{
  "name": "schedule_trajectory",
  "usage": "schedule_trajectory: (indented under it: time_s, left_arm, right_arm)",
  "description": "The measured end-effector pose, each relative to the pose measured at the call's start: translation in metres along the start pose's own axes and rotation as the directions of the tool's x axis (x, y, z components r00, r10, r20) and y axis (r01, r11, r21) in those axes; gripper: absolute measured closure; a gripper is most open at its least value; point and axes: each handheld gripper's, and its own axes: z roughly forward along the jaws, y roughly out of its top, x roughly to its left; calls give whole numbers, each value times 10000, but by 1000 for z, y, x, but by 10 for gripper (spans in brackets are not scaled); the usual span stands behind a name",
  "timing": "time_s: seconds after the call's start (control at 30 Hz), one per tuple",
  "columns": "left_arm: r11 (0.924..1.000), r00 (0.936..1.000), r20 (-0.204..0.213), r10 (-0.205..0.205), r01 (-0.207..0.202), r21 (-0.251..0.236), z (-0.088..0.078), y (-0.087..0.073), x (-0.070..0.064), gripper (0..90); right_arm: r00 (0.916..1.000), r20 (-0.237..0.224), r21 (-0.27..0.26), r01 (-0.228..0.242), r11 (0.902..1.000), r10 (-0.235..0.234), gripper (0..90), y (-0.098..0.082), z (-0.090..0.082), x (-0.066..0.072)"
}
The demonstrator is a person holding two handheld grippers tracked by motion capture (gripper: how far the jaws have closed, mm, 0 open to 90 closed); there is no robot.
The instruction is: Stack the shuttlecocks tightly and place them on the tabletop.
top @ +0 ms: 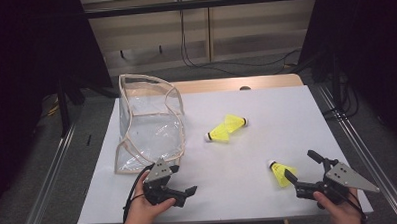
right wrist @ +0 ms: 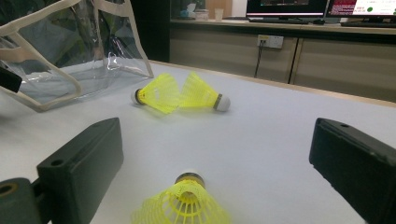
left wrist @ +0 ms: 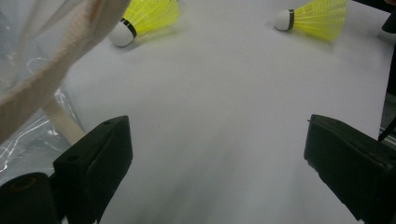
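My right hand-held gripper (top: 301,169) sits at the bench's (top: 266,114) near edge, jaws apart and clamped on nothing. They straddle the nearest shuttlecock (top: 281,172), which lies on its side, cork tip pointing away toward 12 o'clock in the right gripper view; I judge it lined up for a pinch across the skirt. My left hand-held gripper (top: 181,180) rests at the near left, also spread wide and empty, just beside the clear bag's (top: 149,123) cloth trim, likely staged to steady it. Farther off, toward the bench's middle, two shuttlecocks (top: 226,129) lie skirts touching. The bag stands at 10 o'clock, open to receive them.
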Motion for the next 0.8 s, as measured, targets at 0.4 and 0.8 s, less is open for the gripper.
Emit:
schedule_trajectory:
  time_s: [0.4, 0.8]
  left_arm:
    - [9995, 9994, -256, -226, 220, -228, -15, -6, 9, 66]
    - [9993, 9991, -320, -268, 260, -265, -24, -11, 15, 61]
  right_arm:
    - [10000, 7, 41, 8, 10000, -8, 28, 0, 0, 0]
    - [10000, 13, 59, 10, 10000, -10, 28, 0, 1, 0]
